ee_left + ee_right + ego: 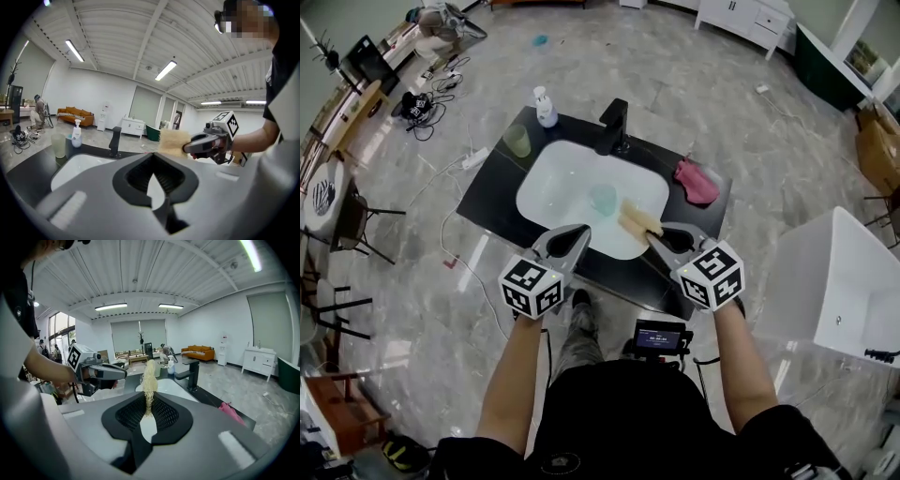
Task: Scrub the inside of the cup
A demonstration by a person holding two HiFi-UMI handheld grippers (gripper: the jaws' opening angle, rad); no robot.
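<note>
A pale clear cup (pixel 603 199) stands inside the white sink (pixel 553 183) of a black counter. A second, greenish cup (pixel 517 141) (pixel 58 145) stands on the counter at the sink's left corner. My right gripper (pixel 652 238) (pixel 149 401) is shut on a tan fibrous scrub sponge (pixel 639 220) (pixel 149 378) (pixel 173 142), held just right of the clear cup, above the sink's near edge. My left gripper (pixel 580 238) (pixel 153 157) is shut with nothing in it, over the sink's near edge, left of the clear cup.
A black faucet (pixel 615 127) (pixel 190 373) stands behind the sink, a white soap bottle (pixel 545 107) (pixel 76 136) at the back left. A pink cloth (pixel 696 182) (pixel 229 409) lies on the counter's right end. A white tub (pixel 839 281) stands on the floor at right.
</note>
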